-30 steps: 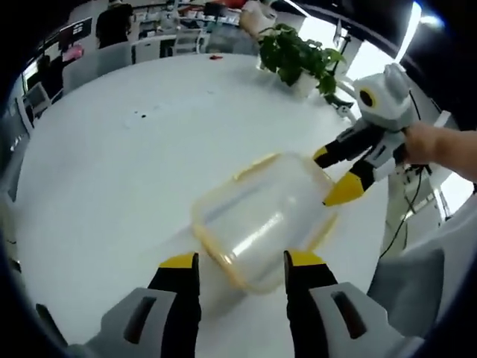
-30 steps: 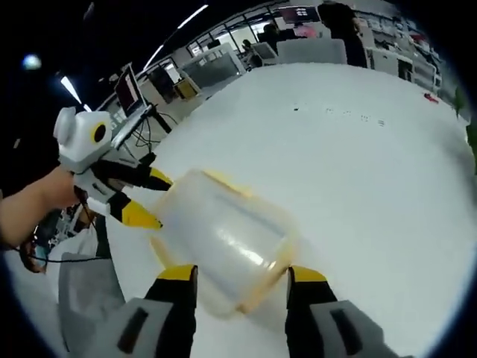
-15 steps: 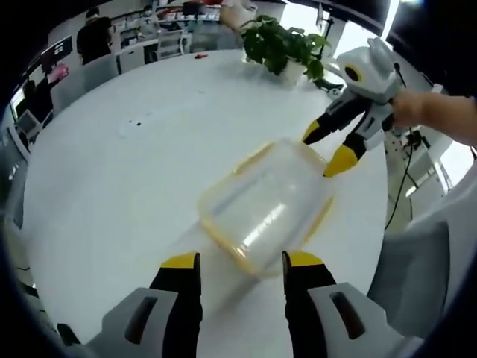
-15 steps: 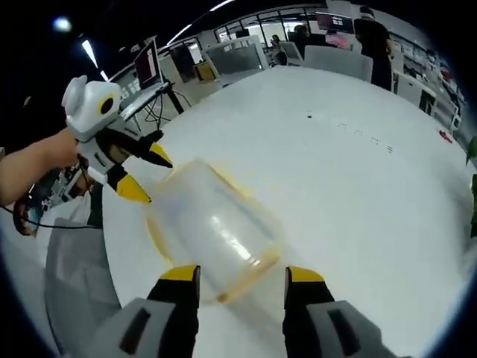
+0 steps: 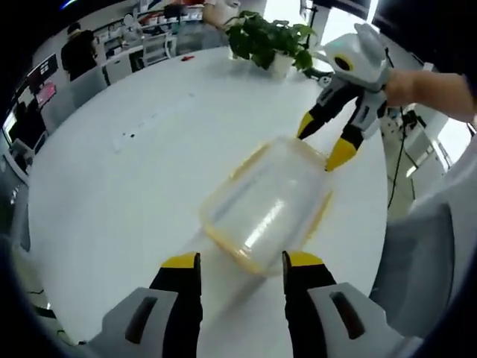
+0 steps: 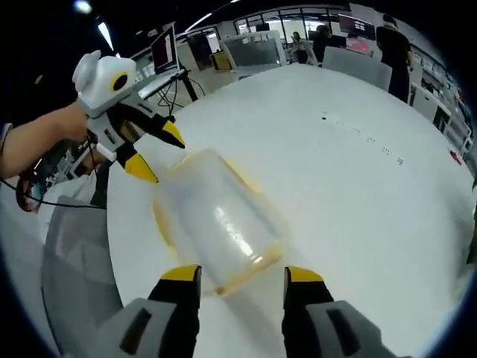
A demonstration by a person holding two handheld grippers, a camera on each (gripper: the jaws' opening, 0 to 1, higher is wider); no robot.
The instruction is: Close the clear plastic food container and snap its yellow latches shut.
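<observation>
Wide white round desk [image 5: 112, 186], busy open office all around it.
A leafy potted plant [image 5: 268, 41] sits at the desk's far edge, a small red item [image 5: 187, 56] lies near that edge, and small dark specks [image 6: 358, 133] dot the top. A grey chair [image 6: 74, 261] stands beside the desk, a monitor [image 6: 164, 48] on a stand glows behind, and people [image 6: 391, 41] stand among the far workstations.

one clear container [image 5: 270, 205], two hand-held grippers, one potted plant [image 5: 267, 41], one table [image 5: 127, 186]

Bright overhead light, motion blur, fisheye warping
</observation>
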